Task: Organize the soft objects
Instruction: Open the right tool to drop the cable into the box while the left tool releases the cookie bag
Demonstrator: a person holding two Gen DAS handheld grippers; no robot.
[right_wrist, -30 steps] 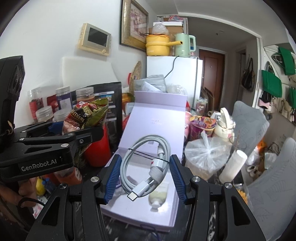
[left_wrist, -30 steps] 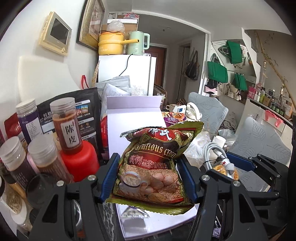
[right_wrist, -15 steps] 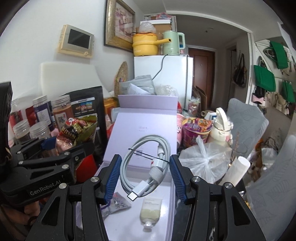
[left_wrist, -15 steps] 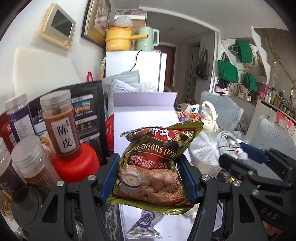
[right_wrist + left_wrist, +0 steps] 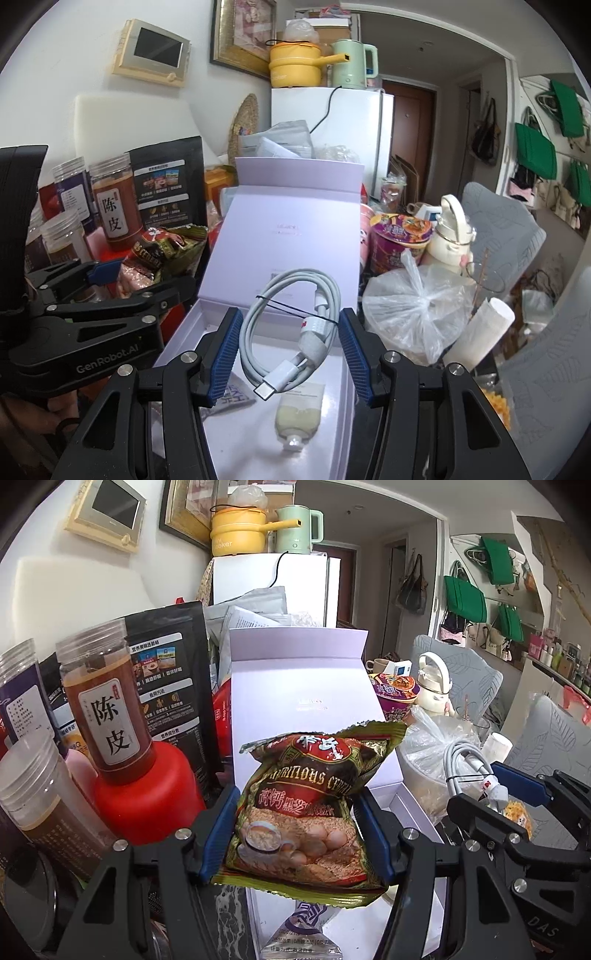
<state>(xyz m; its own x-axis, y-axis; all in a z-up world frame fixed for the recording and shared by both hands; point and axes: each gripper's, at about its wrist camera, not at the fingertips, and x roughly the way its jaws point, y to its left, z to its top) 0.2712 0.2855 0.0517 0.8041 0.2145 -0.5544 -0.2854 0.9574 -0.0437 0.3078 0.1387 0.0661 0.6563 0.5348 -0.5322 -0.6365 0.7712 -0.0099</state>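
My left gripper is shut on a green and red cereal packet, held above the near end of an open lilac box. The packet also shows in the right wrist view, cereal packet, left of the box. My right gripper is shut on a coiled white cable tied with a black band, hanging over the box's tray. In the tray lie a small white sachet and a pale tube. In the left wrist view the right gripper with the cable is at the right.
Jars, a red container and a black pouch crowd the left of the box. A tied clear plastic bag, a noodle cup and a cream bottle stand to the right. A white fridge rises behind.
Both grippers have moved forward and lower toward the box, still gripping the packet and the cable. More of the tray with the sachet and tube shows under them.
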